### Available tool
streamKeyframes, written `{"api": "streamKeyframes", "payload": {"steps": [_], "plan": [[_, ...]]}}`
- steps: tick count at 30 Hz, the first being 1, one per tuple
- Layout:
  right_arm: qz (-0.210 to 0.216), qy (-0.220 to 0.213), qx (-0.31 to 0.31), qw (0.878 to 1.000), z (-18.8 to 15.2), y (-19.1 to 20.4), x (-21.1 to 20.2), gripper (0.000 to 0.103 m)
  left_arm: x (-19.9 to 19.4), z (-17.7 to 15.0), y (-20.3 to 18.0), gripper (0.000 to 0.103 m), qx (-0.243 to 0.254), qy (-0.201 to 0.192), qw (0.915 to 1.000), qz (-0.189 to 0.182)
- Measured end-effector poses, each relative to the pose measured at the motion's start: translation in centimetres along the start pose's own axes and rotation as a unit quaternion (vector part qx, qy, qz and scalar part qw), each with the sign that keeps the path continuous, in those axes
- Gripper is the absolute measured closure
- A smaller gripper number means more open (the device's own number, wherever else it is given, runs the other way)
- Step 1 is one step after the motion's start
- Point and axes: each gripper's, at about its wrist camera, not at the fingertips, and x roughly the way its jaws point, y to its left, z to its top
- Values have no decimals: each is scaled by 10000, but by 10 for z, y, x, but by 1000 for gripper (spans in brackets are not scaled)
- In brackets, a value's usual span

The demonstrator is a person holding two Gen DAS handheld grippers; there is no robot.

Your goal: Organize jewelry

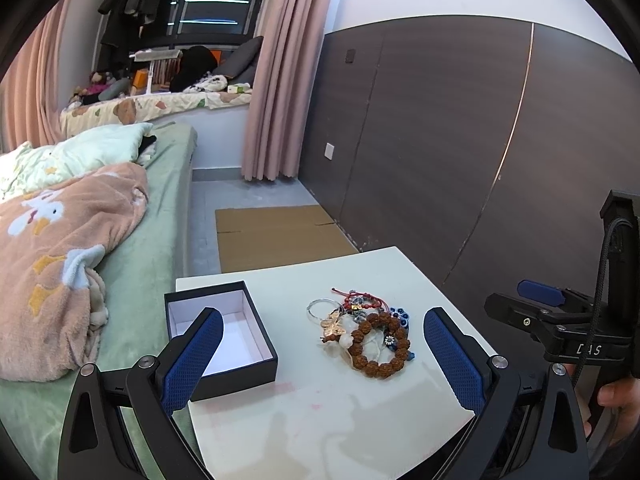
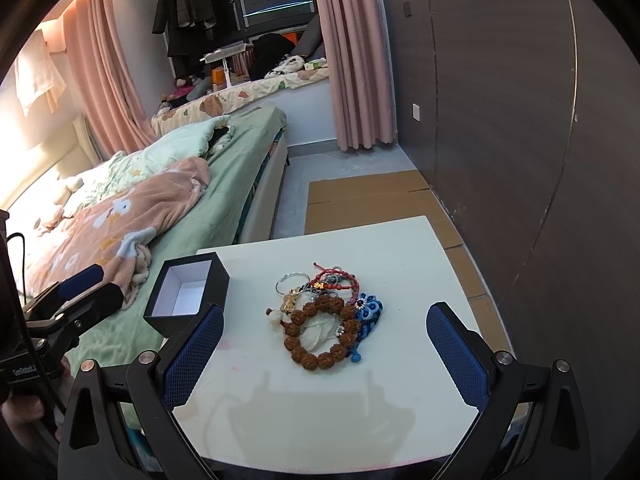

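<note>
Left gripper [image 1: 322, 354]: spread wide, holding nothing.
Right gripper [image 2: 324, 354]: spread wide, holding nothing.
White square counter [image 2: 400, 248]: tangled jewelry pile with brown bead bracelet [image 2: 320, 330], beside open black cardboard box [image 2: 186, 292].

One box [image 1: 224, 344], one jewelry pile [image 1: 366, 332]

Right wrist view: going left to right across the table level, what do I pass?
Left gripper → green bed → open black box → silver ring → brown bead bracelet → blue knotted piece → bare white table → cardboard on the floor → dark wall panel.
</note>
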Motion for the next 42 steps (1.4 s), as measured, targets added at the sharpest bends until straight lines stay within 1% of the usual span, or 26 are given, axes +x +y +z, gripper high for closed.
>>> {"api": "streamKeyframes", "payload": {"steps": [5, 14, 19, 23, 25, 26, 27, 28, 29, 30, 33, 36, 37, 42], "plan": [[-28, -71, 140, 9999, -1, -5, 3, 0, 0, 1, -1, 3, -8, -11, 10000, 3], [-14, 71, 577, 9983, -4, -25, 17, 0, 16, 5, -3, 3, -37, 110, 9999, 15], [-1, 161, 782, 9968, 0, -35, 24, 0, 31, 7, -9, 3, -31, 213, 9998, -49], [53, 235, 1046, 9942, 1, -47, 32, 1, 45, 10, -12, 3, -76, 287, 9994, -194], [48, 323, 1186, 9924, 1, -55, 37, 3, 52, 11, -14, 3, -84, 339, 9991, -241], [71, 380, 1276, 9911, 1, -59, 40, 10, 57, 11, -15, 3, -75, 380, 9989, -262], [86, 439, 1351, 9898, 1, -62, 42, 16, 60, 11, -16, 7, -64, 412, 9987, -280], [106, 511, 1442, 9882, 1, -66, 46, 18, 64, 11, -18, 12, -52, 458, 9985, -298], [120, 570, 1525, 9866, 1, -70, 49, 20, 71, 10, -19, 15, -27, 547, 9980, -325], [138, 626, 1612, 9848, 0, -73, 52, 20, 75, 10, -21, 19, -3, 597, 9976, -346], [171, 742, 1828, 9802, 0, -83, 62, 21, 92, 6, -26, 24, 73, 799, 9960, -385], [122, 780, 1916, 9783, 2, -88, 67, 21, 114, -1, -29, 40, 126, 1091, 9932, -397], [116, 789, 1934, 9779, 3, -89, 69, 21, 122, -4, -30, 42, 145, 1185, 9920, -401], [204, 915, 2022, 9749, 6, -91, 82, 21, 150, -14, -33, 47, 248, 1428, 9884, -445]]}}
